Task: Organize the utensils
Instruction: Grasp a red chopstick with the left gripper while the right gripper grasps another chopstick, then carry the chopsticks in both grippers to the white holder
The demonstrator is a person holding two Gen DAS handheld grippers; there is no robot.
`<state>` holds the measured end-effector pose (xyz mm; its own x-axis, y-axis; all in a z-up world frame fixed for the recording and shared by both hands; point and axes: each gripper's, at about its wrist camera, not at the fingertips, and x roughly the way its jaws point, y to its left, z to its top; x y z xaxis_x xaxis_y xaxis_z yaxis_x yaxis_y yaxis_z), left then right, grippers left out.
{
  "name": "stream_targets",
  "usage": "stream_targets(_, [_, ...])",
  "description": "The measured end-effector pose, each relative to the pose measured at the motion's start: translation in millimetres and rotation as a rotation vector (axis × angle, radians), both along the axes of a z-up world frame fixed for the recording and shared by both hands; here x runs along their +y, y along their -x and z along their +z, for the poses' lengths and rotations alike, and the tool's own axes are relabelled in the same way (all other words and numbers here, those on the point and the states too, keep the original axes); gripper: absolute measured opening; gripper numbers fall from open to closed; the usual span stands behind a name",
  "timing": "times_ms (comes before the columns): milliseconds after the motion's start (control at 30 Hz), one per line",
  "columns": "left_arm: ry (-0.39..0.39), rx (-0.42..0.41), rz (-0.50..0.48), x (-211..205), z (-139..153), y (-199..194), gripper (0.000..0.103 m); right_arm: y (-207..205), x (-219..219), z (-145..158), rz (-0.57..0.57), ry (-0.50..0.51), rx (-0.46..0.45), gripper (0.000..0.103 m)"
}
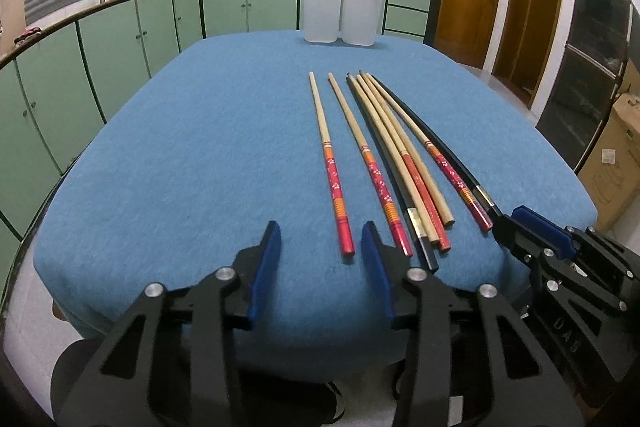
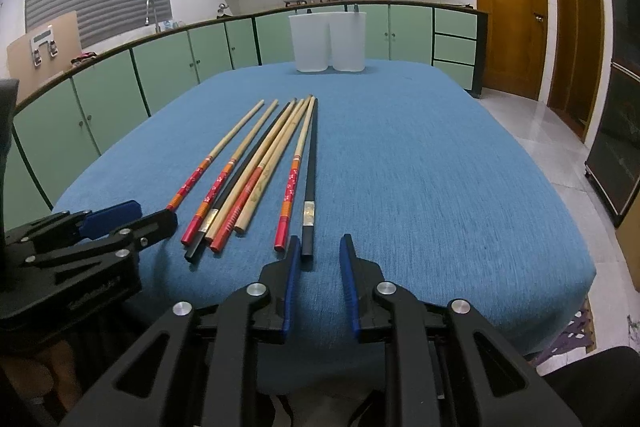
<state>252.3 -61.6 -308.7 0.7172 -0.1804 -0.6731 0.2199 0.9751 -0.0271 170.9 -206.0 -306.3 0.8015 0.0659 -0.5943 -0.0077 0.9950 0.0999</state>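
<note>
Several chopsticks (image 1: 384, 163) lie side by side on the blue tablecloth (image 1: 200, 167), tips pointing away: bamboo ones with red patterned handles, plain bamboo ones and two black ones. They also show in the right wrist view (image 2: 256, 179). A white two-compartment holder (image 1: 340, 13) stands at the table's far edge, also in the right wrist view (image 2: 328, 41). My left gripper (image 1: 320, 239) is open and empty just before the leftmost handles. My right gripper (image 2: 320, 251) is open and empty, its left finger beside the end of a black chopstick (image 2: 310, 183).
Green kitchen cabinets (image 1: 120, 39) curve around the left and back. Wooden doors (image 2: 508, 7) stand at the right. A dark cabinet (image 1: 584, 67) and a cardboard box (image 1: 616, 163) sit right of the table. The table's near edge lies under both grippers.
</note>
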Motion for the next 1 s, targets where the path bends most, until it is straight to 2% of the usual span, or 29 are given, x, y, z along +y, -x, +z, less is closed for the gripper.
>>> stream_targets(133, [-0.003,-0.009,-0.025,-7,-1,0,0.017,-1,2,0,0.007,0.016,-0.004,0.018])
stream_targets(200, [0.001,-0.009,-0.038,-9,-1,0,0.007,-2,3,0,0.016,0.016,-0.001,0.014])
stream_targets(267, [0.014,-0.003,-0.044,-9,0,-1,0.006,-3,5,1,0.032,0.025,0.002,0.007])
stream_targets(467, [0.036,-0.001,-0.037,-5,8,0,0.005,-4,2,8,0.033,-0.008,0.014,0.006])
stream_targets(700, [0.059,-0.023,-0.018,8,39,8,0.005,9,-6,61,0.044,-0.016,-0.074,0.006])
stream_targets(1000, [0.068,-0.116,-0.035,17,107,7,0.005,-1,-13,129,0.067,0.001,-0.168,0.006])
